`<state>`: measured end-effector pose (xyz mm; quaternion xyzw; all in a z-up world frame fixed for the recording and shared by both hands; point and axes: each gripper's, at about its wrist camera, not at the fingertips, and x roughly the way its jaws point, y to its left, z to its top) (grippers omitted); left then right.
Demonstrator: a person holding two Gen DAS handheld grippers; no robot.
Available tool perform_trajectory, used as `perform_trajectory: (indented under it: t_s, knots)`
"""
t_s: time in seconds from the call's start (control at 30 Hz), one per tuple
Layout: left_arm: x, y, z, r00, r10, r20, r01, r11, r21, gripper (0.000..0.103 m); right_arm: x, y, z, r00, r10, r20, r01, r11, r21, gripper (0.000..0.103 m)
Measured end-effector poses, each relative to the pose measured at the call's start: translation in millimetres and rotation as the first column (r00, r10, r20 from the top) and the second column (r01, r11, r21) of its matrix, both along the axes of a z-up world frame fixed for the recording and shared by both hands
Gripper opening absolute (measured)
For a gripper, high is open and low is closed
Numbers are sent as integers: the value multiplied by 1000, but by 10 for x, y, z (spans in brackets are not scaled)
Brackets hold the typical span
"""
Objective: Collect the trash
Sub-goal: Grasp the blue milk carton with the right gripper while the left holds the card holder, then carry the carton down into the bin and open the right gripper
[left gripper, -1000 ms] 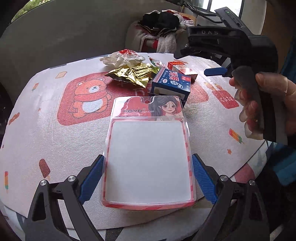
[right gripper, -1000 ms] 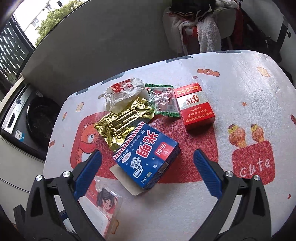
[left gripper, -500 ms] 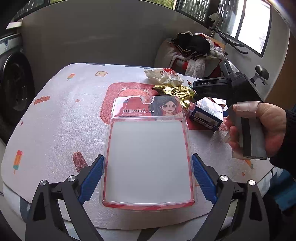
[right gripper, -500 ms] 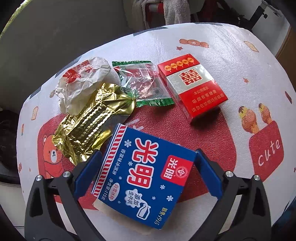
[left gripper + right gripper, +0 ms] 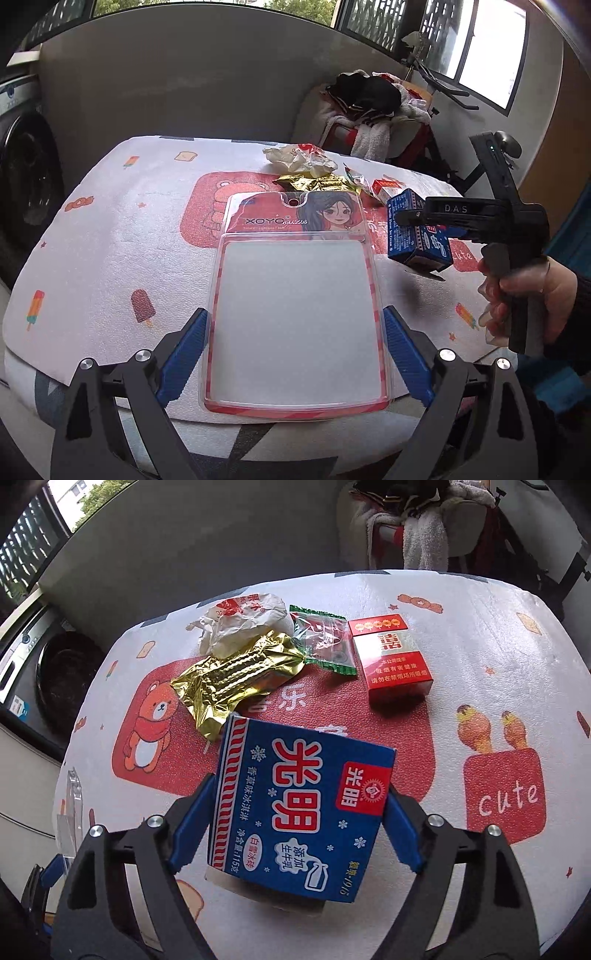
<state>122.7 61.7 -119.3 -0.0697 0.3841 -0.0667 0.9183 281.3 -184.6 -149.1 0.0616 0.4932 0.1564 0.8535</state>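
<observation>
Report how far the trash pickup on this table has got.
Nothing looks binned yet; no bin shows. In hand: the left hand-held gripper grips the clear plastic blister pack; the right hand-held gripper is closing on the blue carton, lifted. Left on the table: white crumpled wrapper, gold foil wrapper, green-edged clear wrapper, red box.

A white tablecloth [image 5: 461,635] printed with a scarfed bear [image 5: 147,731], 2 ice cream cones [image 5: 491,731] and the word "cute" covers the table. Behind it, a chair [image 5: 373,122] is piled with white towels and dark clothes. A washing machine [image 5: 22,177] stands at the left. Windows [image 5: 487,48] run along the grey wall.
</observation>
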Motion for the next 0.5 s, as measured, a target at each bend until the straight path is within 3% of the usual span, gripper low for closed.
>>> perform_trajectory:
  t_s: [0.23,0.5]
  knots:
    - [-301,-223,65,999,-32,14,31,999,14,90,-772,-341,231,985,98,143,-95,995,-23,82]
    - [-635,-481,89,997,-74,18,73,997,31,90,-1541,-537,284,953,188,237,-180,982,-55,82]
